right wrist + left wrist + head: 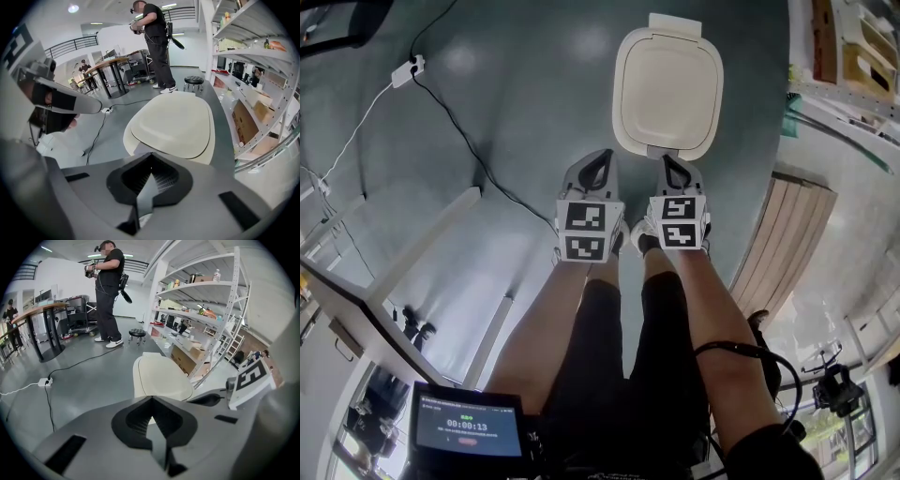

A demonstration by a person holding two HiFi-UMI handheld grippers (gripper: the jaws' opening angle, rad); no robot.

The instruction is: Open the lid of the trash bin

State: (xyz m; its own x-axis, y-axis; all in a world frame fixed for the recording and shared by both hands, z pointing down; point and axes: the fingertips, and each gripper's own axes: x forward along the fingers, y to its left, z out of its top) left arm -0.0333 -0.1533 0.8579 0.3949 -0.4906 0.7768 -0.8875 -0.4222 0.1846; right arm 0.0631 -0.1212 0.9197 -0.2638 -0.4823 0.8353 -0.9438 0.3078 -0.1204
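The trash bin (667, 84) stands on the grey floor ahead of me, and its cream lid (171, 123) lies flat and closed. My left gripper (602, 156) hovers just short of the bin's near left corner, with its jaws shut and nothing in them. My right gripper (669, 159) is beside it, its tip at the bin's near edge, also shut and holding nothing. In the left gripper view the bin (159, 376) sits just beyond the jaw tips (151, 398). In the right gripper view the lid fills the space ahead of the tips (151, 155).
A white power strip (407, 67) with a black cable lies on the floor at far left. Metal shelving (848, 52) runs along the right, with a slatted wooden panel (787, 234) beside it. A table (356, 300) stands at left. A person (108, 291) and a stool (137, 333) are behind the bin.
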